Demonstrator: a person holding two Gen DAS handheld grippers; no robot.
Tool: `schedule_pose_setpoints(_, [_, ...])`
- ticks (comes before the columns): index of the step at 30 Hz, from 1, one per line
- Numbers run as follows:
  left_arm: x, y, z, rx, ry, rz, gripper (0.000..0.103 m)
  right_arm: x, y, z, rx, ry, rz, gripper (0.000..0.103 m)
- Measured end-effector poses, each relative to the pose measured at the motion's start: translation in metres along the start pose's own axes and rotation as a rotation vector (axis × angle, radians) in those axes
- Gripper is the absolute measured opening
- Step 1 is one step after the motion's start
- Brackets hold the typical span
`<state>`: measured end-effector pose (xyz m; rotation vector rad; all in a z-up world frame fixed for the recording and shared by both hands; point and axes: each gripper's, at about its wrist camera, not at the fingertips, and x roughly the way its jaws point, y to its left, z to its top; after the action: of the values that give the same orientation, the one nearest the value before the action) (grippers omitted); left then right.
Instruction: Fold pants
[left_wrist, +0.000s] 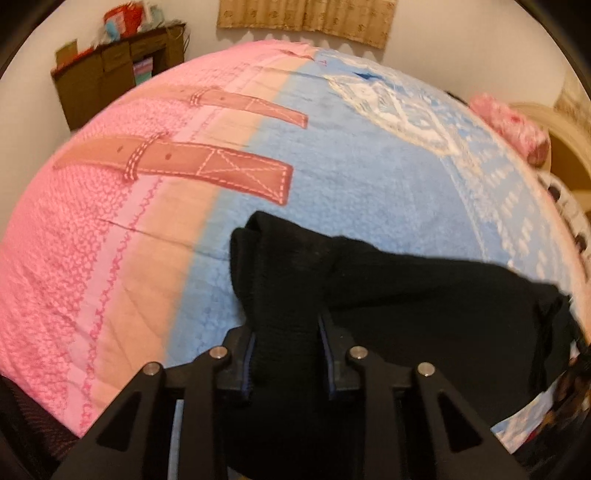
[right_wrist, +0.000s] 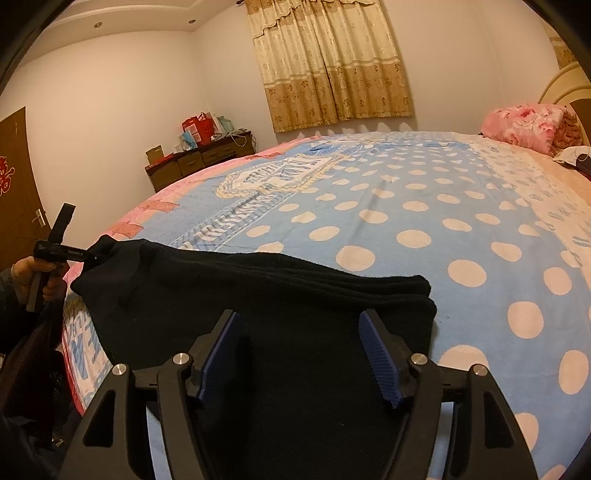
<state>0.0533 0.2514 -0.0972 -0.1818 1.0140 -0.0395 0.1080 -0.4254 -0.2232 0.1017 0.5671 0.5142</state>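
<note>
Left wrist view: left tool (left_wrist: 286, 332) pinches black pants (left_wrist: 388, 288); right tool (right_wrist: 301, 345) gapes wide above them.

A home bedroom — a wide bed (right_wrist: 406, 229) with pillow (right_wrist: 524, 125) at its head, curtains (right_wrist: 328, 62) and dresser (right_wrist: 199, 158) beyond it.

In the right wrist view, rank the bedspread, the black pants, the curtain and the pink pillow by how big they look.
1. bedspread
2. black pants, though nearness to the camera inflates them
3. curtain
4. pink pillow

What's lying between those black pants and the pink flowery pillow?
Nothing but bare polka-dot bedspread between the pants and the pillow, seen in the right wrist view.
</note>
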Motion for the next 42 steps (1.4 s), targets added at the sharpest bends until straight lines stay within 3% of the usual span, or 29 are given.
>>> schedule_pose_setpoints(5, [-0.028,-0.006,-0.006,-0.006,-0.081,0.003,0.019,-0.002,-0.003,0.001,0.04,-0.007,0.022,0.068])
schedule_pose_setpoints(10, [-0.084,-0.029,-0.014,0.012,-0.214,-0.073,0.019,-0.005,-0.008,0.001,0.093,-0.031,0.047,0.068])
schedule_pose_setpoints(13, [-0.112,-0.063,-0.013,0.065,-0.24,-0.123,0.019,-0.012,-0.01,0.003,0.118,-0.059,0.049,0.068])
schedule_pose_setpoints(20, [-0.14,-0.169,-0.005,0.192,-0.219,-0.191,0.019,-0.037,-0.02,0.003,0.169,-0.131,0.053,0.068])
schedule_pose_setpoints(30, [-0.109,-0.357,-0.024,0.366,-0.118,-0.37,0.019,-0.077,-0.063,-0.014,0.293,-0.23,0.018,0.068])
schedule_pose_setpoints(34, [-0.074,-0.42,-0.045,0.469,-0.059,-0.364,0.02,-0.093,-0.083,-0.025,0.345,-0.26,-0.017,0.068])
schedule_pose_setpoints(38, [-0.009,-0.463,-0.078,0.56,0.094,-0.271,0.03,-0.102,-0.1,-0.037,0.401,-0.27,-0.048,0.068])
schedule_pose_setpoints(42, [-0.021,-0.467,-0.087,0.565,0.031,-0.33,0.035,-0.108,-0.115,-0.048,0.447,-0.261,-0.091,0.068])
